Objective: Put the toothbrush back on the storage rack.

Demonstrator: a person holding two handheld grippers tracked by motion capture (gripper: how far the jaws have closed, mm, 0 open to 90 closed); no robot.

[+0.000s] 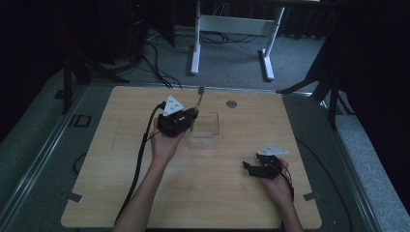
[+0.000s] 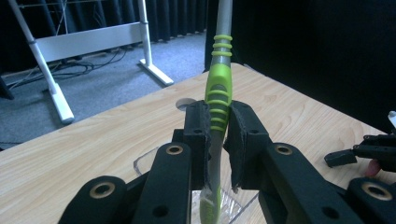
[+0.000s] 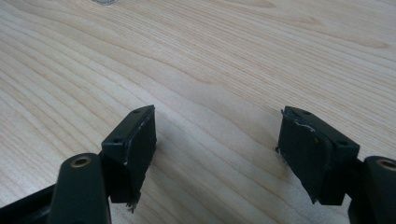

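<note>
Clamping the toothbrush (image 2: 218,100), the left hand-held gripper (image 2: 218,140) hides its lower end.

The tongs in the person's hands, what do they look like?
Both tongs, left and right, are black, each topped by a grey three-cornered plate. The jaws have flat black pads and brass-coloured rivets. A black cable trails from the left one. The forearms are bare.

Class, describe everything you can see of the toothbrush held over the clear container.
The toothbrush has a lime-green ribbed grip and a grey shaft that looks like plastic. It stands nearly upright, clamped at its grip between the pads of the left gripper. Its lower end dips into the clear plastic container on the wooden table; its upper end leans away past the far rim.
</note>
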